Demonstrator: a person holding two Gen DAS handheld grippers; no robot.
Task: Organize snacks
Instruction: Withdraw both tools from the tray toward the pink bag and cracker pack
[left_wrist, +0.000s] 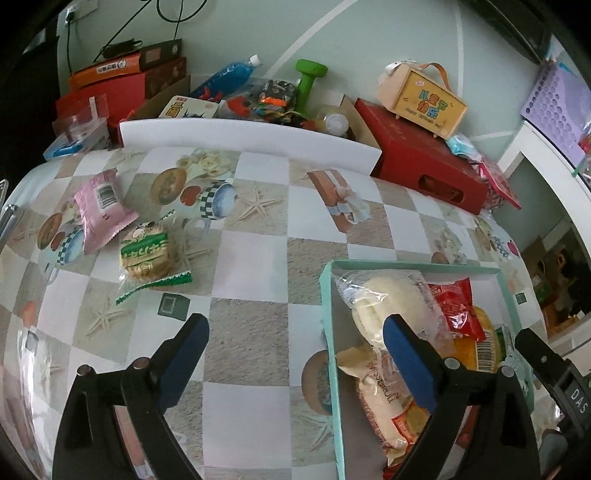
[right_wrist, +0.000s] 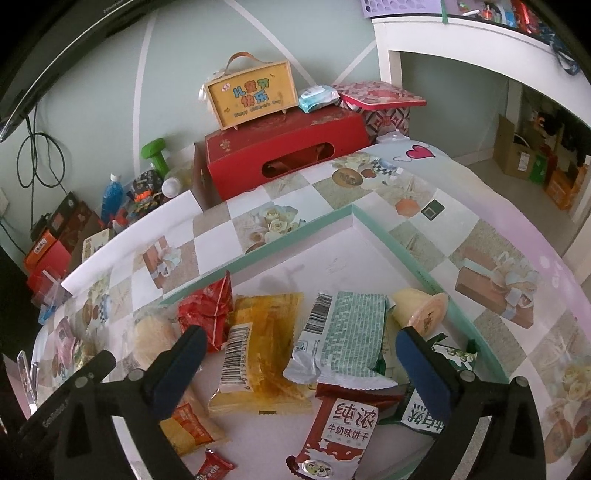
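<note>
Tabletop biscuit pack lies well beyond the gaping, empty left gripper

Pale green wall, white shelf

We see a table covering checked in white and sandy beige, printed with starfish, roses and ribboned gifts. On it lie a pale pink snack packet and a clear biscuit pack banded in green. Our shallow box has a mint-green rim and white floor, holding a translucent orange-yellow packet, a crinkled red packet and a green-and-white brick-patterned packet. Both grippers' pads are dark blue on black.
</note>
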